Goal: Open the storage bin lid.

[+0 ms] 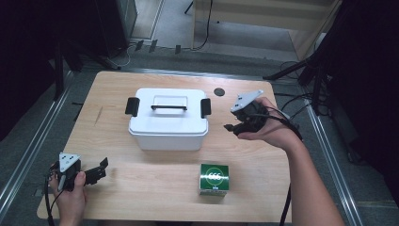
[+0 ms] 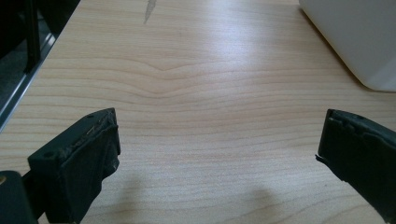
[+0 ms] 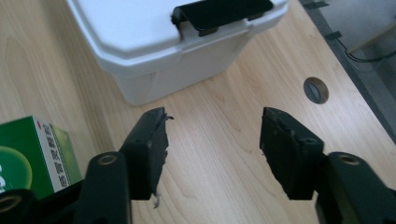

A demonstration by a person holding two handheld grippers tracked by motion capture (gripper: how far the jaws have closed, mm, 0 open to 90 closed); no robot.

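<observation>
High view puts the white box [image 1: 168, 123], lid latched, mid-table [image 1: 113, 87], with the right claw [image 1: 235, 123] open and empty just beside its right latch [image 1: 205, 108], and the left claw [image 1: 96, 173] open and empty well apart near the front-left corner. Likely risk: pulling that latch one-handed could slide or tip the box, since nothing braces it. Right hand is palm-up, claw pointing leftward; left hand rests low.

A white storage box [image 1: 168, 123] with black latches [image 1: 132, 106], a green carton [image 1: 214, 178], black tongs [image 3: 212, 140].
</observation>
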